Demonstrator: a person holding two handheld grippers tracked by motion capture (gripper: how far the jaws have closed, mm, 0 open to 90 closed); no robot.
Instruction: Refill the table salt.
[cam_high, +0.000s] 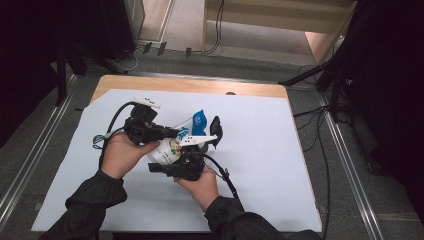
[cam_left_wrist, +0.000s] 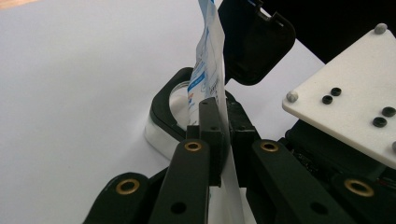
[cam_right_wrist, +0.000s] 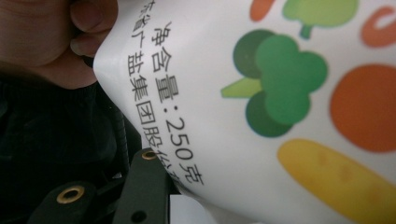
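So far the bag is pinched flat by the shut left gripper and held by the right gripper, while the open-lidded jar at 12 o'clock looks unfilled.

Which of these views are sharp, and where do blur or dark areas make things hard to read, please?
High view: the white sheet is evenly lit, the surroundings nearly black, the bag small and soft. Left gripper view: the pinched bag edge is fairly crisp, the jaw links near the lens blurred. Right gripper view: the bag's print is sharp, the hand dim and blurry.
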